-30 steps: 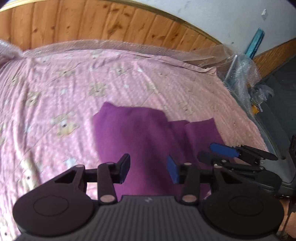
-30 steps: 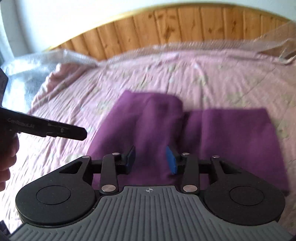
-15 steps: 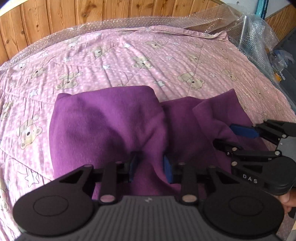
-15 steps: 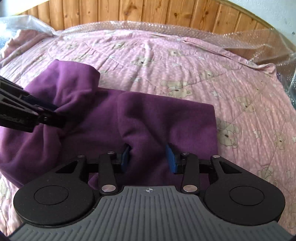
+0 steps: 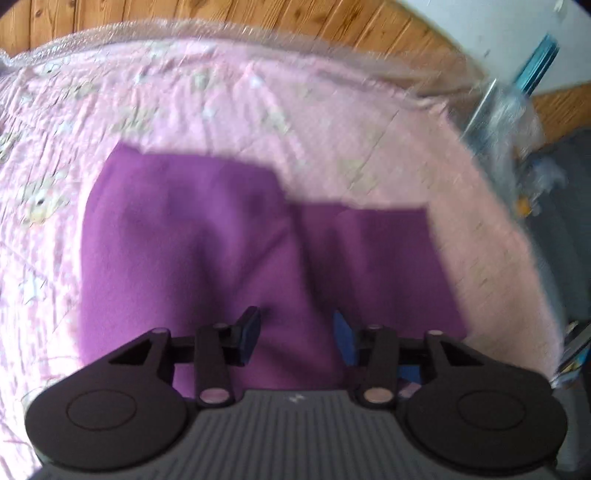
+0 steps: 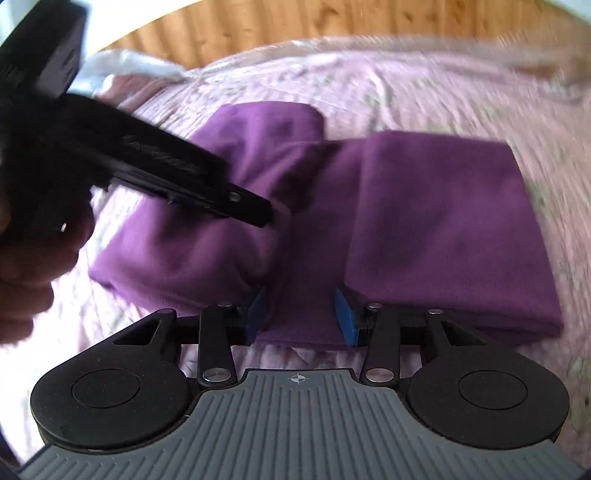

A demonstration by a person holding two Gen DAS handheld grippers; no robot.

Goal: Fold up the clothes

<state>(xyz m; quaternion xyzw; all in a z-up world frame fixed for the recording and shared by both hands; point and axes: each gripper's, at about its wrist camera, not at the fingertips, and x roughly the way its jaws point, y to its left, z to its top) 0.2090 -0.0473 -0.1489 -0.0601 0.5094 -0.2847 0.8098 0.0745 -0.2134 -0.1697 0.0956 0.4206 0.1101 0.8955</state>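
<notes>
A purple fleece garment [image 5: 192,236] lies on the pink bear-print bedspread [image 5: 258,107], folded into two thick lobes with a flatter strip between them. My left gripper [image 5: 297,336] hovers open over the near edge of the left lobe, with nothing pinched. In the right wrist view the garment [image 6: 436,206] shows both lobes, and my right gripper [image 6: 300,319] stands open over the middle strip at the near edge. The left gripper [image 6: 258,214] reaches in from the left above the left lobe, held by a hand [image 6: 26,266].
Wooden panelling [image 5: 229,14] runs behind the bed, and bubble wrap [image 5: 332,48] lines its far edge. A teal pole [image 5: 535,62] and plastic-wrapped clutter stand off the right side, beside dark floor [image 5: 569,229]. Bare bedspread [image 6: 461,88] surrounds the garment.
Both grippers were low with cloth bunched between narrower fingers half a second ago. Now they have drawn back and up, their fingers stand wider, and the garment lies free.
</notes>
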